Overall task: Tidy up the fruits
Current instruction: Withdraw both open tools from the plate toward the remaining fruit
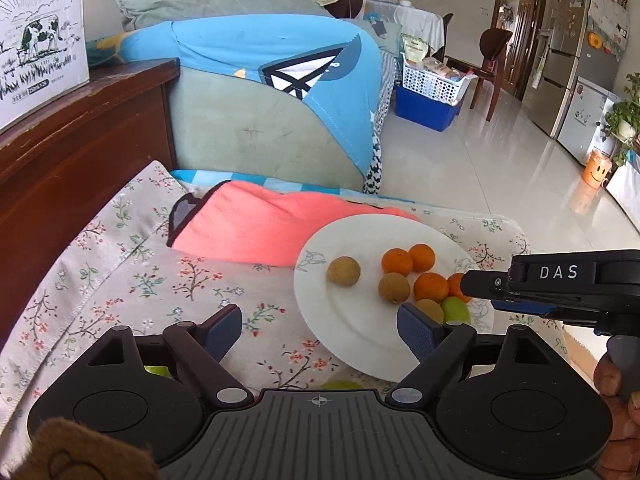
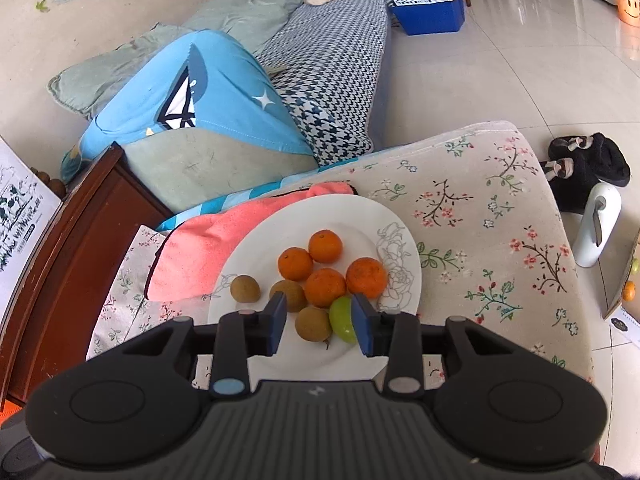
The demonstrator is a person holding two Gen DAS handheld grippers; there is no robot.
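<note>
Right wrist view: right gripper (image 2: 320,322) hovering over near rim of white plate (image 2: 256,248), jaws standing apart, nothing held between them. Sitting on plate: four oranges (image 2: 325,287) clustered mid-plate, three brown kiwis (image 2: 313,323) toward near side, one green fruit (image 2: 343,318) just beside right finger pad, partly hidden behind it; contact not determinable. Plate resting on floral cushion (image 2: 480,216), its far rim overlapping pink cloth (image 2: 192,252). Black slippers (image 2: 588,168) lying on floor beyond cushion edge. Left wrist view: left gripper (image 1: 322,328) hanging low over floral cushion (image 1: 120,264) at near-left edge of white plate (image 1: 352,236), jaws spread wide, empty. Right gripper entering from right side of frame over plate's right edge; pads not showing from this angle. Two further green fruits (image 1: 340,385) peeking out on cushion under left gripper body, mostly hidden. Blue blanket (image 1: 256,44) draping sofa behind; milk carton box (image 1: 40,40) sitting on wooden cabinet (image 1: 80,140) at left.
</note>
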